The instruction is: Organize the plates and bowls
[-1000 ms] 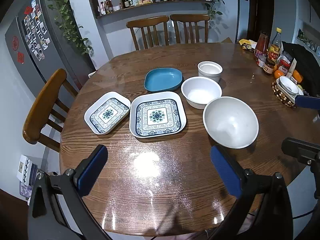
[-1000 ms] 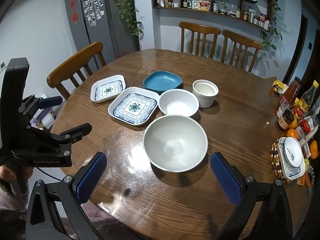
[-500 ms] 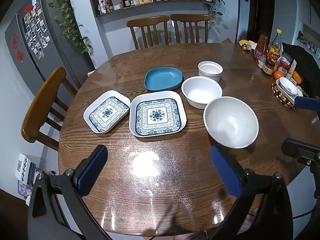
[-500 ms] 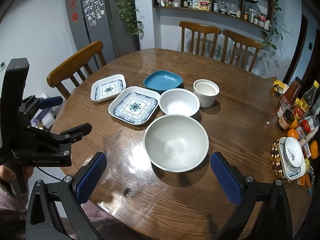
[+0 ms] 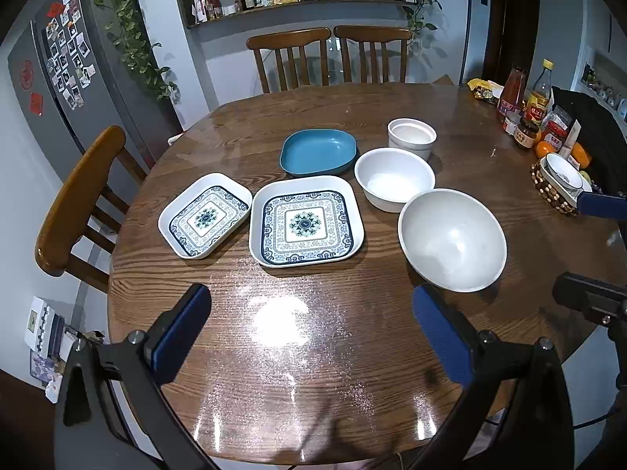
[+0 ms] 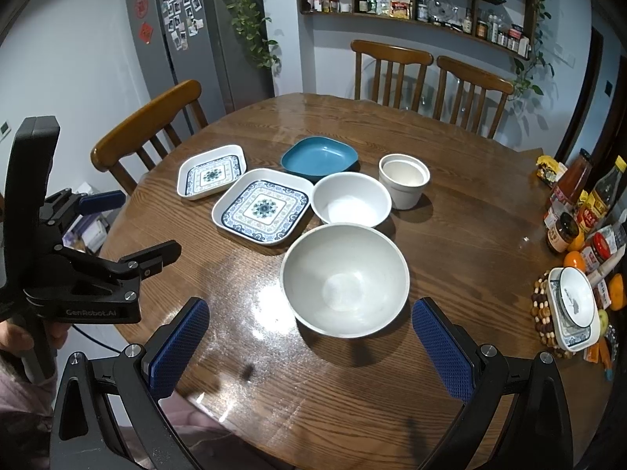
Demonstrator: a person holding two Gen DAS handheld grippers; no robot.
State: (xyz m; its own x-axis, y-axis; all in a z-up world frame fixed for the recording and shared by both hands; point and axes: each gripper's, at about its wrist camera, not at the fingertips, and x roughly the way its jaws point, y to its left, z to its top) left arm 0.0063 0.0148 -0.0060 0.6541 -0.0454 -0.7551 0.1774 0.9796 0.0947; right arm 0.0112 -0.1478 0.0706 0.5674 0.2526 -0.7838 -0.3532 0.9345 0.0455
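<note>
Little has shifted since a second ago: both grippers, left gripper [image 5: 309, 329] and right gripper [image 6: 309, 344], hover spread wide and empty above the surface [image 5: 313, 372], where the glossy big bowl [image 6: 345, 278] could slip from a shallow rim pinch.

- The left gripper [image 5: 309, 329] has black angular arms with silver screws and two blue textured pads [image 5: 180, 331].
- The right gripper [image 6: 311, 346] is built alike, its blue pads [image 6: 441, 350] cross-hatched.
- At the right wrist frame's left edge, the black frame reads "GenRobot.AI", with a dark cable below.
- A pink sleeve [image 6: 17, 395] shows at lower left.
</note>
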